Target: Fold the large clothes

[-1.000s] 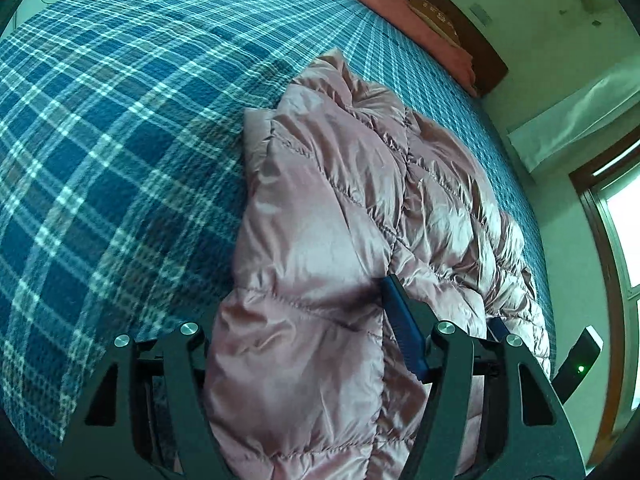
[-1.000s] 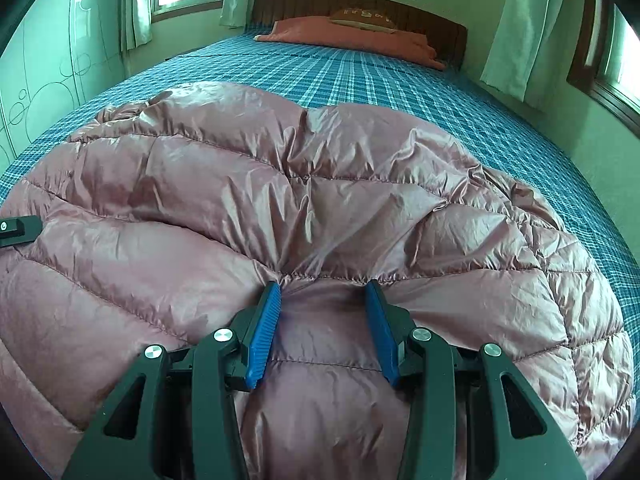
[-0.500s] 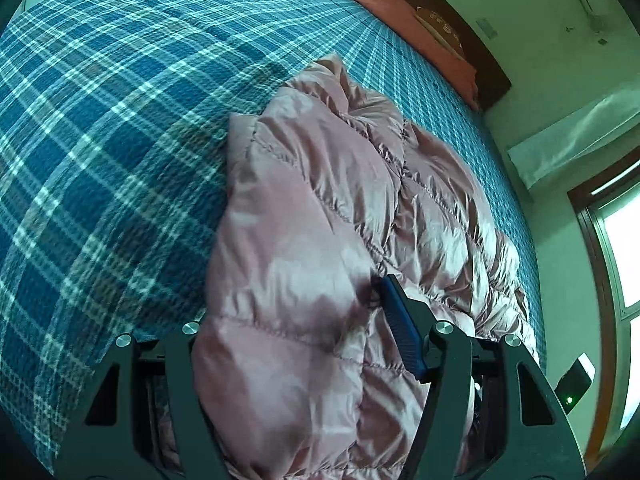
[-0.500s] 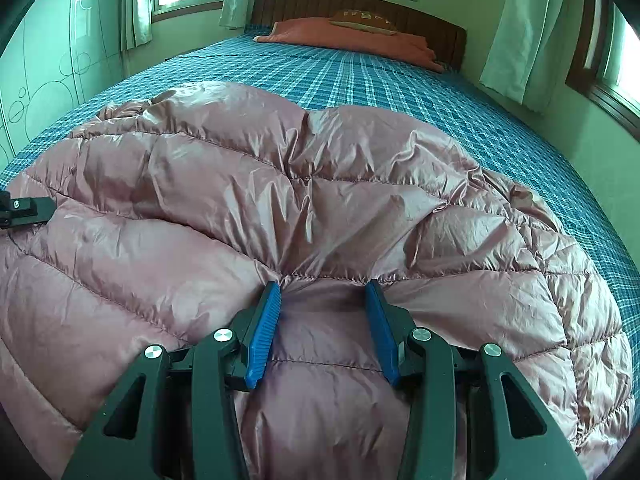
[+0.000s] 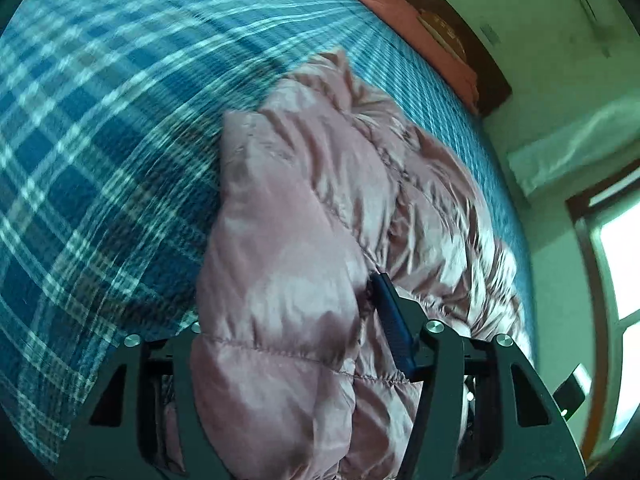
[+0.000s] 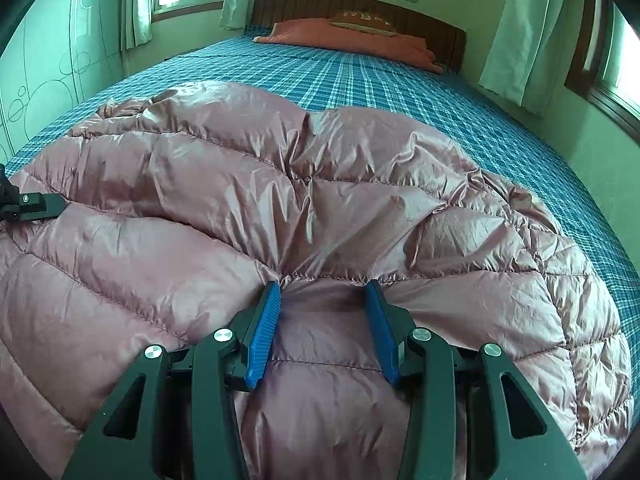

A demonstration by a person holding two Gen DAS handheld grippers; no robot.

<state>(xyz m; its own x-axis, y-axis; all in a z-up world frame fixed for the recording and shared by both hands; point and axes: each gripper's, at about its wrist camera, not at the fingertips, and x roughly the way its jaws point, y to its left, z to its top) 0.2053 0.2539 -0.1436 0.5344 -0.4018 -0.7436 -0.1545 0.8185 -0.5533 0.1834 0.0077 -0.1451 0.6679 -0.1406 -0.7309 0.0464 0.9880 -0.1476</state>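
Note:
A shiny dusty-pink quilted down jacket [image 6: 304,200] lies spread on the blue plaid bed. In the left wrist view the jacket [image 5: 300,208] bulges up between my fingers; my left gripper [image 5: 296,320] is shut on a thick fold of it, and the left finger is hidden under the fabric. My right gripper [image 6: 322,300] is shut on a pinched fold at the jacket's near edge, its blue pads [image 6: 266,328] pressing puffy fabric from both sides. The left gripper's body [image 6: 28,204] shows at the left edge of the right wrist view.
The blue plaid bedspread [image 6: 380,80] stretches past the jacket to an orange pillow [image 6: 344,38] and a dark wooden headboard [image 6: 424,24]. Curtained windows [image 6: 520,28] line the walls on both sides. Bare bedspread [image 5: 88,152] lies left of the jacket.
My left gripper has lifted and pulled its fold of the jacket; the fabric bunches higher and the view blurs with motion. My right gripper keeps its hold nearly still.

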